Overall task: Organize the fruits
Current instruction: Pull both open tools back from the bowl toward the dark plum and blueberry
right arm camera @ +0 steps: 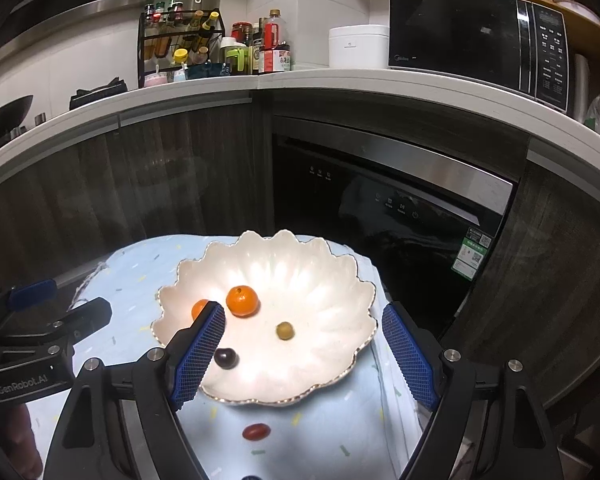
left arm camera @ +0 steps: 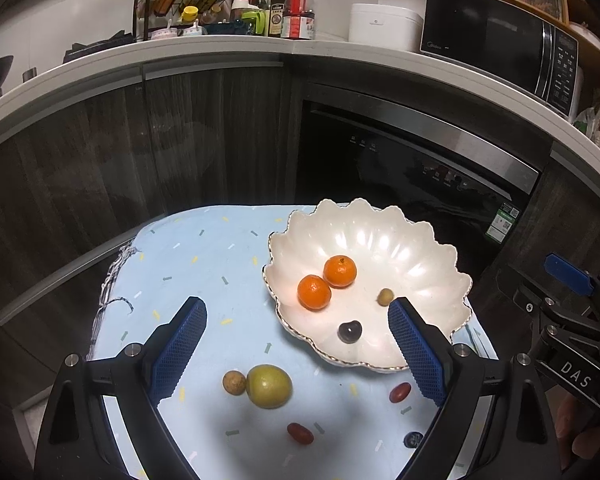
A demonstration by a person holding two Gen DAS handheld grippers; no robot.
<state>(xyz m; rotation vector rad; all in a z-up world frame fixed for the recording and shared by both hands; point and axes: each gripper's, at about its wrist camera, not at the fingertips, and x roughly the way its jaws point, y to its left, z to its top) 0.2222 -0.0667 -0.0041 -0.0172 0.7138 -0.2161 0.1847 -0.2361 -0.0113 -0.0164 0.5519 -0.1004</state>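
Left wrist view shows the left gripper point(left arm camera: 296, 344) spread wide with nothing between its blue pads, hanging over a pale blue cloth point(left arm camera: 204, 264) on a small table. Under it, near the front, lie a green-yellow fruit point(left arm camera: 269, 385) touching a small brown longan-like fruit point(left arm camera: 234, 382), a red oval fruit point(left arm camera: 300, 433), a second red oval fruit point(left arm camera: 400, 392) just beside the bowl's near rim, and a blueberry point(left arm camera: 413, 439) partly hidden by the right finger. The scalloped white bowl point(left arm camera: 420, 240) at the far right holds two mandarins point(left arm camera: 327, 282), a small green fruit point(left arm camera: 385, 297) and a dark cherry point(left arm camera: 349, 331). In the right wrist view the right gripper point(right arm camera: 303, 344) is likewise open and empty, poised over the bowl. The likeliest trouble, I judge, is rolling: these fruits are round and smooth, so a pad arriving off-centre could flick one across the cloth and off the table, and the blueberry and near red fruit sit close to the front edge. Closing on the green-yellow fruit may also knock away the brown one touching it. The bowl reaches almost to the table's right and far edges, so a nudge on its rim could tip or slide it. Both grippers are close together, so they could collide near the bowl. Open room is on the left and far-left cloth, which is bare.
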